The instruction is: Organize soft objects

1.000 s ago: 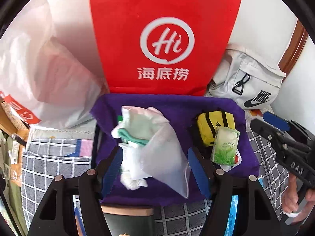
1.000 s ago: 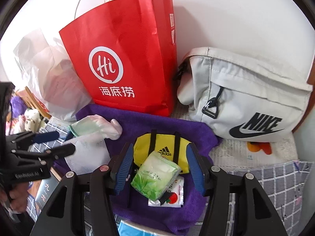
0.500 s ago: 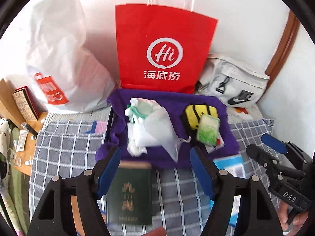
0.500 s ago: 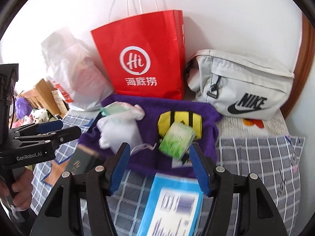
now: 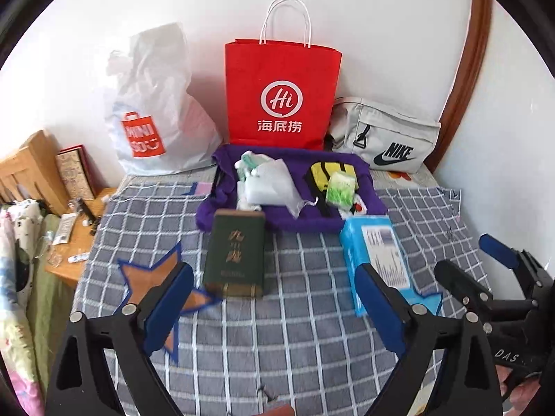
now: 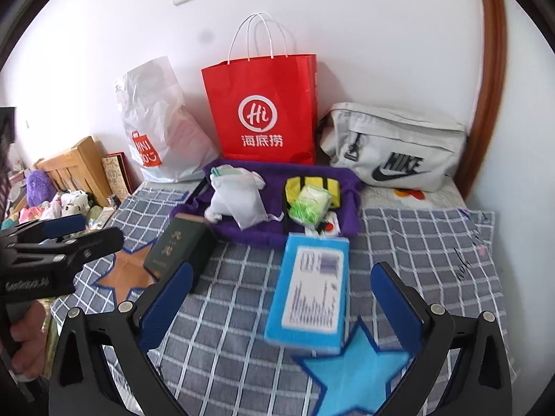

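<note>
Soft goods look gathered: the white drawstring pouch [image 5: 267, 183] lies on the left half of the purple tray [image 5: 295, 223], the yellow Adidas pouch [image 5: 321, 175] on the right half with the green tissue pack [image 5: 341, 187] leaning on it. My read is that you are near the end.

Your left tool [image 5: 274, 303] and right tool [image 6: 281, 298] are both spreading their jaws, with nothing between the pads.

Left over on the checked bed cover [image 5: 295, 346]: the green hardback book [image 5: 236, 256] touching the tray's front edge, and the blue box [image 6: 310, 287] just in front of it. Neither looks soft.

Behind the tray stand the red Haidilao paper bag [image 5: 281, 97], the white Miniso plastic bag [image 5: 156, 118] and the grey Nike bag [image 5: 385, 135]. Book and box crowd any reach back to the tray.
</note>
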Demonstrator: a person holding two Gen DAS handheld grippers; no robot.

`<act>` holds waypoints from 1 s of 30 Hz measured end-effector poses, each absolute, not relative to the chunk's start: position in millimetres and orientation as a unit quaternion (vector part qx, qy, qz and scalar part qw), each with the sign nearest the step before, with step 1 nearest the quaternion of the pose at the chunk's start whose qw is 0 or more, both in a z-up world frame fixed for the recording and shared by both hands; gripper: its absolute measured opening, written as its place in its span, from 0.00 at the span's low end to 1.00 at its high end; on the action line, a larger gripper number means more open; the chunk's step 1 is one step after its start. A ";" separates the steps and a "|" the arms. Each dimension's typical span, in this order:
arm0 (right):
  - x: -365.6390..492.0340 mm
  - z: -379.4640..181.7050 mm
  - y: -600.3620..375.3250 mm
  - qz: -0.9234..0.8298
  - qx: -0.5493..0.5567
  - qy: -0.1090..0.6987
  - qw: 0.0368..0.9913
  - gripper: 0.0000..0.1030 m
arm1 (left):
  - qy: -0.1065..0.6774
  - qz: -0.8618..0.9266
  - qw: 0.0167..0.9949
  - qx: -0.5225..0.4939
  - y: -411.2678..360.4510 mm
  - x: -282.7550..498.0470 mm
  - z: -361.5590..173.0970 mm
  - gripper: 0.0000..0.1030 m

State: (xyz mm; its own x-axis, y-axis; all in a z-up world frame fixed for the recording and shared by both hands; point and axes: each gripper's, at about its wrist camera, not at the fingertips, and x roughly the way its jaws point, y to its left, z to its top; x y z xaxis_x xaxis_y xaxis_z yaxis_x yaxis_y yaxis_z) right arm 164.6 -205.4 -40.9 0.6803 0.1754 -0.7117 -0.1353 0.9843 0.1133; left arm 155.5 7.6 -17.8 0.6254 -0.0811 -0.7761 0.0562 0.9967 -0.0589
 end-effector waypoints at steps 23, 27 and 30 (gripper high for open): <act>46.5 -19.0 -225.3 0.063 0.039 0.362 0.929 0.99 | 0.377 -0.017 0.926 -0.012 3.1 34.0 13.7 0.92; 42.2 -18.6 -223.8 0.063 0.037 0.362 0.929 0.99 | 0.371 -0.021 0.928 -0.007 0.2 27.5 16.6 0.92; 40.4 -18.7 -221.7 0.063 0.034 0.363 0.929 0.99 | 0.369 -0.023 0.929 -0.005 -1.0 25.2 17.6 0.92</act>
